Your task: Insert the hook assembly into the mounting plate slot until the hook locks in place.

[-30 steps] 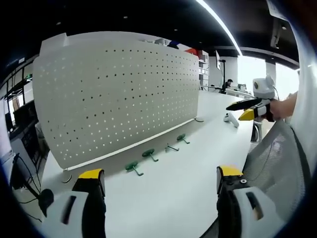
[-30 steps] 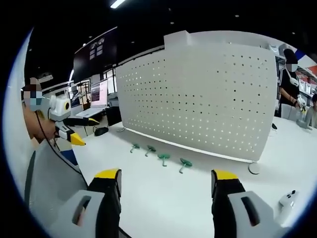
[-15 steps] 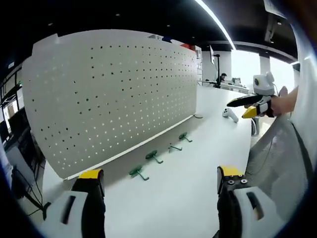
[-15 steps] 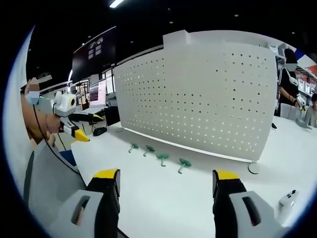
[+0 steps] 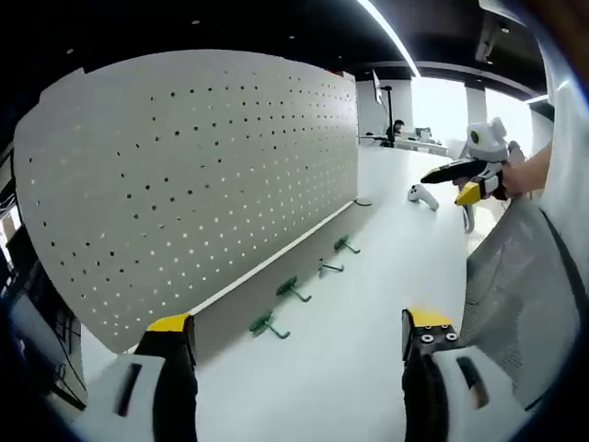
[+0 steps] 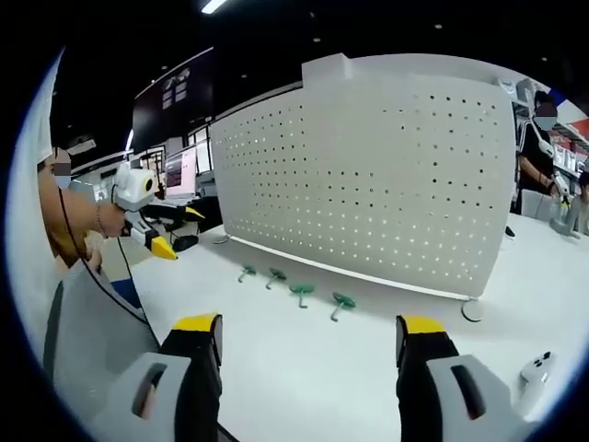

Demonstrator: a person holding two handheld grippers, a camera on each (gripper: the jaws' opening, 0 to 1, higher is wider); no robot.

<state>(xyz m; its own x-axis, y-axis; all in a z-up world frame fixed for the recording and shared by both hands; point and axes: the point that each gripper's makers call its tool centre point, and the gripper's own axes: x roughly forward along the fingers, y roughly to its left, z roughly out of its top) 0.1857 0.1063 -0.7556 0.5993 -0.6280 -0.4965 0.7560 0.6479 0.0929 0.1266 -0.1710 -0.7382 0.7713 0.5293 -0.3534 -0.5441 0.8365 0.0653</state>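
No legible text anywhere; dark wall board (image 6: 175, 92) lettering perhaps too blurred.
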